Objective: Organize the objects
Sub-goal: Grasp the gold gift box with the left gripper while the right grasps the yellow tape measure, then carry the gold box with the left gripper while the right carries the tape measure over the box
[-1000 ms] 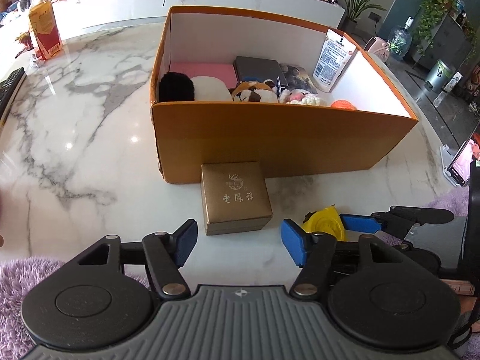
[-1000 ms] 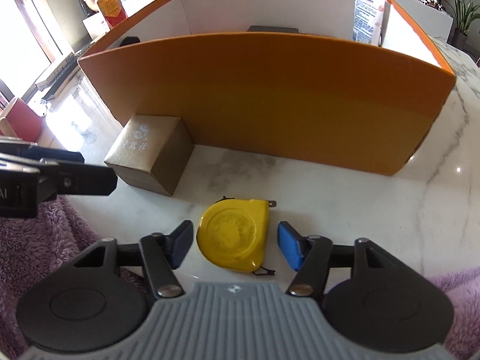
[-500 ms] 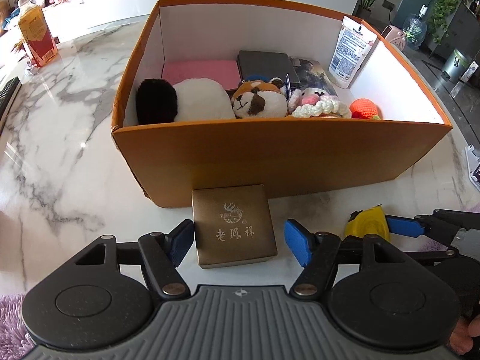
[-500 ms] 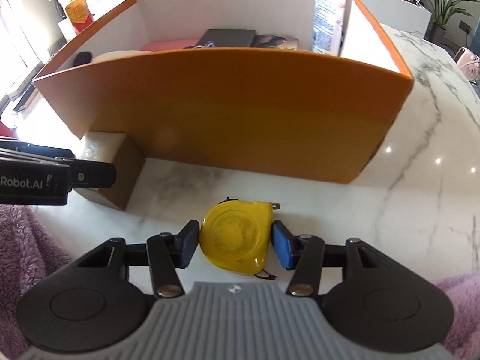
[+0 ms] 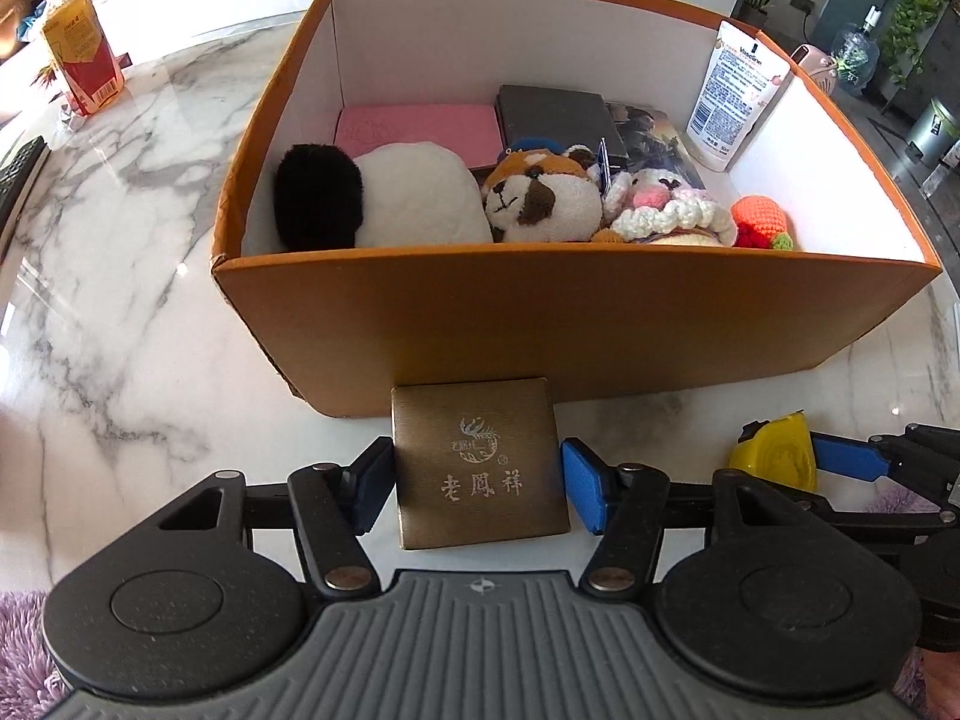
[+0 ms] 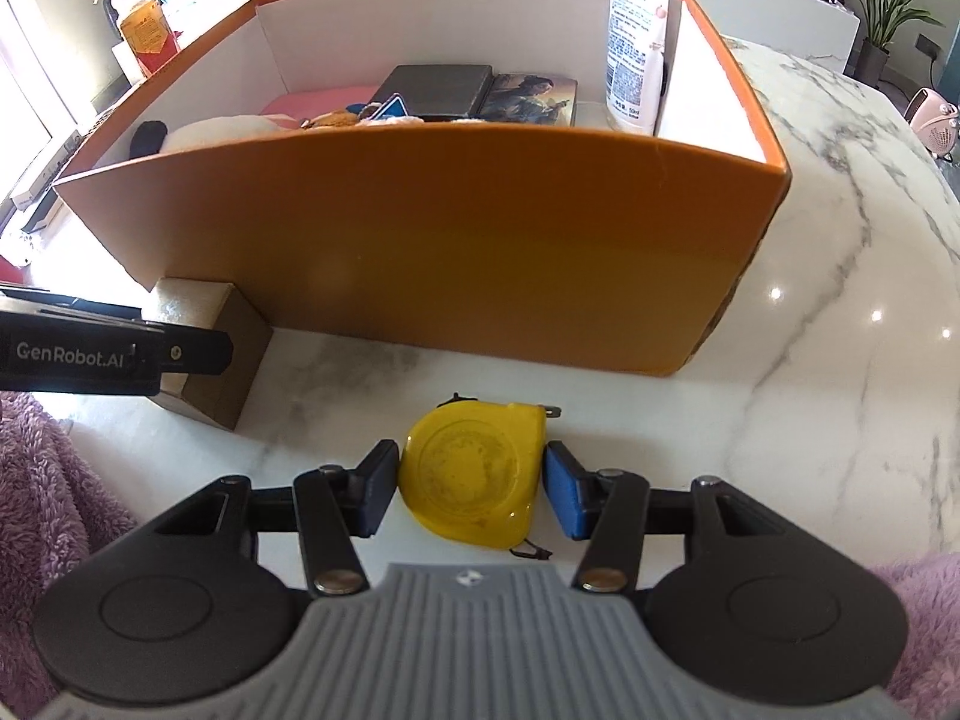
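Two views show one marble table (image 5: pixel 120 228). From the left wrist, an orange cardboard box (image 5: pixel 570 324) fills the twelve o'clock half, its near wall rising directly behind the gold gift box (image 5: pixel 477 462). Inside it lie a black-and-white plush (image 5: pixel 384 195), a brown plush animal (image 5: pixel 540 195), crocheted toys (image 5: pixel 672 213), a pink pad (image 5: pixel 420 126), a dark case (image 5: pixel 558 111) and a white tube (image 5: pixel 735 96) leaning in the far corner at two o'clock. A juice carton (image 5: pixel 81 57) stands at ten o'clock. The left gripper (image 5: pixel 477 483) straddles the gift box; its jaws have just been closing and both blue pads now sit against the box's sides. At three o'clock lies the yellow tape measure (image 5: pixel 777 456).

From the right wrist, the same box wall (image 6: pixel 420 252) blocks twelve o'clock. The right gripper (image 6: pixel 471 489) holds its pads against both flanks of the tape measure, which rests on the marble. The left gripper's finger reaches in at nine o'clock, before the gift box.
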A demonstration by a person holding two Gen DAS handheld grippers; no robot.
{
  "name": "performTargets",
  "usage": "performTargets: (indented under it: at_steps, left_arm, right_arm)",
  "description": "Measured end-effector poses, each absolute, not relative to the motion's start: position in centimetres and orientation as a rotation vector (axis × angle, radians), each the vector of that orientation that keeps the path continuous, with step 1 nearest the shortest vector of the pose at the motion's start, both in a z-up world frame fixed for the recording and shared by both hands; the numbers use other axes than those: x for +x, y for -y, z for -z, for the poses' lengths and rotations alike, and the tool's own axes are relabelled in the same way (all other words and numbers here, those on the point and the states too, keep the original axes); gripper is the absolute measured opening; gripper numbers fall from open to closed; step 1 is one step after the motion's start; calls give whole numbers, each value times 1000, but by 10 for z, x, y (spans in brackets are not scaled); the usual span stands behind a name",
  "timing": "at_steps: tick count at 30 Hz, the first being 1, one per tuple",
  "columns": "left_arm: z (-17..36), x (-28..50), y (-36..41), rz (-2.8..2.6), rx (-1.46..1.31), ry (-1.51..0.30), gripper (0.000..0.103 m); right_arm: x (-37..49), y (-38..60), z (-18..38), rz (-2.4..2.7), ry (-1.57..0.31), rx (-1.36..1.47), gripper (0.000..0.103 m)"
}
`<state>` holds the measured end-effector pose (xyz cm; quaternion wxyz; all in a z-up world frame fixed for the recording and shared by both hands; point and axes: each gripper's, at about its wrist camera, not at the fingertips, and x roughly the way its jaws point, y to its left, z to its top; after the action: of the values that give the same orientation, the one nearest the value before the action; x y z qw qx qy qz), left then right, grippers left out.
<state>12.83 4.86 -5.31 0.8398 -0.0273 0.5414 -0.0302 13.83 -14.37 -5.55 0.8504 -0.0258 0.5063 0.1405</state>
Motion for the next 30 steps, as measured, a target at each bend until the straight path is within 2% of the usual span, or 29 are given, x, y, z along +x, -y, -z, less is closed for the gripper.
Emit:
performTargets:
  at_steps: [8,17,30]
  left_arm:
    - [35,106,-46,124,-110,-1136,69]
    - [-30,84,-26,296,-148,-1057,69]
    - [-88,132,5,408,-91,-927,69]
  right_arm:
    - [131,150,36,-329,-1038,-50,55]
    - [117,164,-15,-414,-974,-68,55]
    - [136,193,-87,-452,-814,-62,54]
